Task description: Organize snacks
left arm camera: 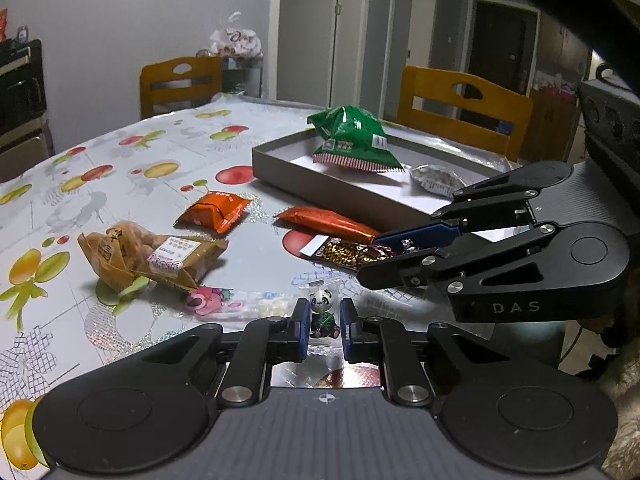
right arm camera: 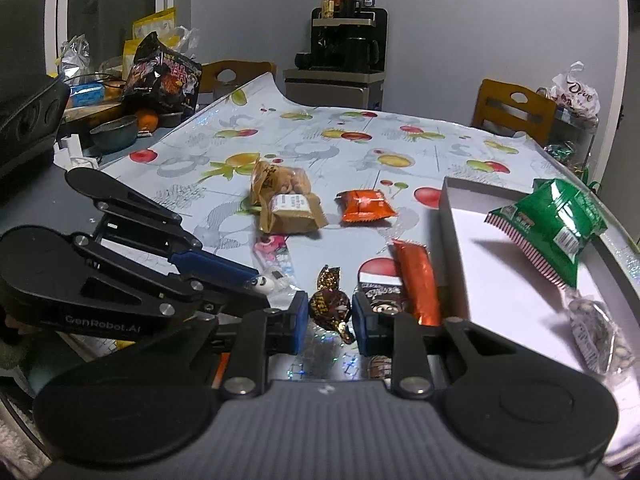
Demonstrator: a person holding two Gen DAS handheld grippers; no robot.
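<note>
Both grippers are clamped at lower centre: the left gripper (left arm camera: 324,322) on a panda sweet (left arm camera: 325,312), the right gripper (right arm camera: 330,314) on a foil candy (right arm camera: 331,306). Slick wrappers could slip before reaching the box (left arm camera: 320,190), upper right.

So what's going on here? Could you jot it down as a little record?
left tool: shut on panda packet
right tool: shut on brown wrapped candy
grey box: holds green bag and silver packet
still on tablecloth: tan bag, orange packet, long orange bar, pink character packet
</note>
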